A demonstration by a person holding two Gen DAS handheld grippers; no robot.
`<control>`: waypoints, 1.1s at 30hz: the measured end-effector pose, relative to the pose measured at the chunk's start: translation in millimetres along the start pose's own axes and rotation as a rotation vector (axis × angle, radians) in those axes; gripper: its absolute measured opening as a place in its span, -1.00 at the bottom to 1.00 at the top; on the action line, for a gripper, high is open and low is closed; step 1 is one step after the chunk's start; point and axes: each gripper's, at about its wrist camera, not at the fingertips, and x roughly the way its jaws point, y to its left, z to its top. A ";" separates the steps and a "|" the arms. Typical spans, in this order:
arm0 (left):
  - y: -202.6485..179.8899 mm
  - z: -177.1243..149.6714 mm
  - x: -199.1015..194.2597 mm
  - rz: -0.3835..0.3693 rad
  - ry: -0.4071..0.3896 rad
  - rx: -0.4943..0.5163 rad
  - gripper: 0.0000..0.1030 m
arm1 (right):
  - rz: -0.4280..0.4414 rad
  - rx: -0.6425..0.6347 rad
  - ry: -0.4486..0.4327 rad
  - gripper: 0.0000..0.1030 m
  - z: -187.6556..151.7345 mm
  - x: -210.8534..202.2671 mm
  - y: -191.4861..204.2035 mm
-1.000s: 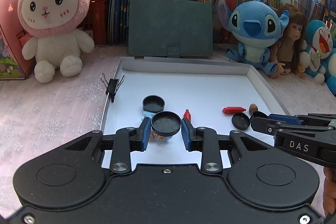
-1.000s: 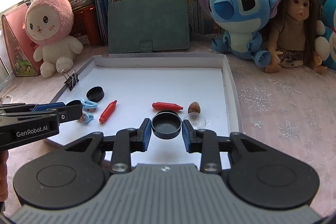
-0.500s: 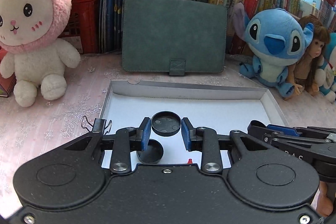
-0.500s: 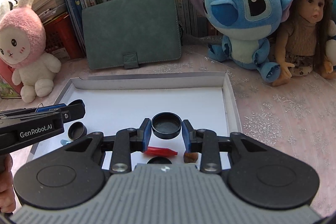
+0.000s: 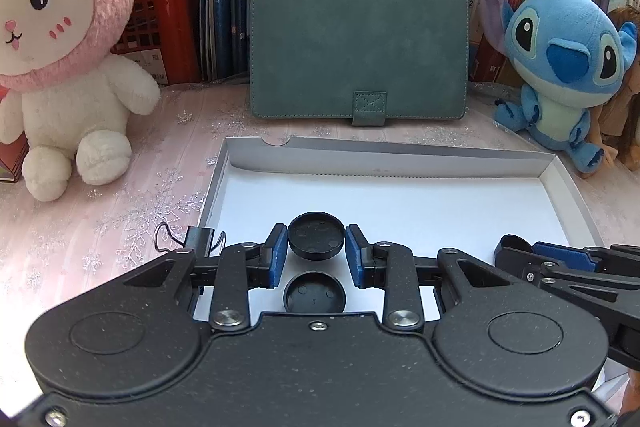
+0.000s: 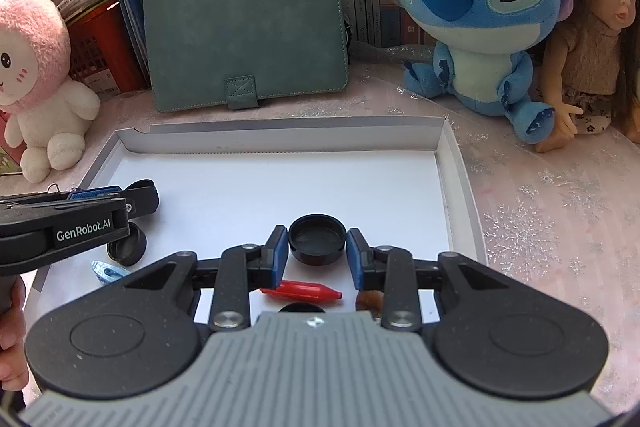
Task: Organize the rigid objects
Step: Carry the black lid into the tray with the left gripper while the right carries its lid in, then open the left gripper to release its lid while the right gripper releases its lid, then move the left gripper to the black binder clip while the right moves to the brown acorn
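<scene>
Your left hand-held gripper [image 5: 316,251]: pinching a round black plastic cap [image 5: 316,235] | your right hand-held gripper [image 6: 317,251]: pinching another round black cap [image 6: 317,240] | both over the white cardboard tray [image 6: 280,141]

Right gripper [image 6: 317,251]: I had its blue pads clamped on a round black plastic cap [image 6: 317,241]
Below: shallow white cardboard tray [image 6: 280,135], red plastic capsule [image 6: 302,291]

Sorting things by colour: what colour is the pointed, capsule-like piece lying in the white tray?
Red. The capsule-like piece shows best in the right wrist view, just behind the gripper.
</scene>
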 end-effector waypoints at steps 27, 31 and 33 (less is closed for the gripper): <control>5.4 -55.8 -97.0 -0.079 -0.139 0.068 0.58 | 0.016 -0.134 -0.143 0.49 -31.8 -69.4 6.1; 3.8 -75.4 -116.6 -0.087 -0.164 0.099 0.59 | 0.033 -0.183 -0.182 0.60 -48.0 -88.8 11.7; 2.4 -86.2 -126.6 -0.098 -0.176 0.112 0.60 | 0.043 -0.199 -0.200 0.64 -56.4 -97.9 13.7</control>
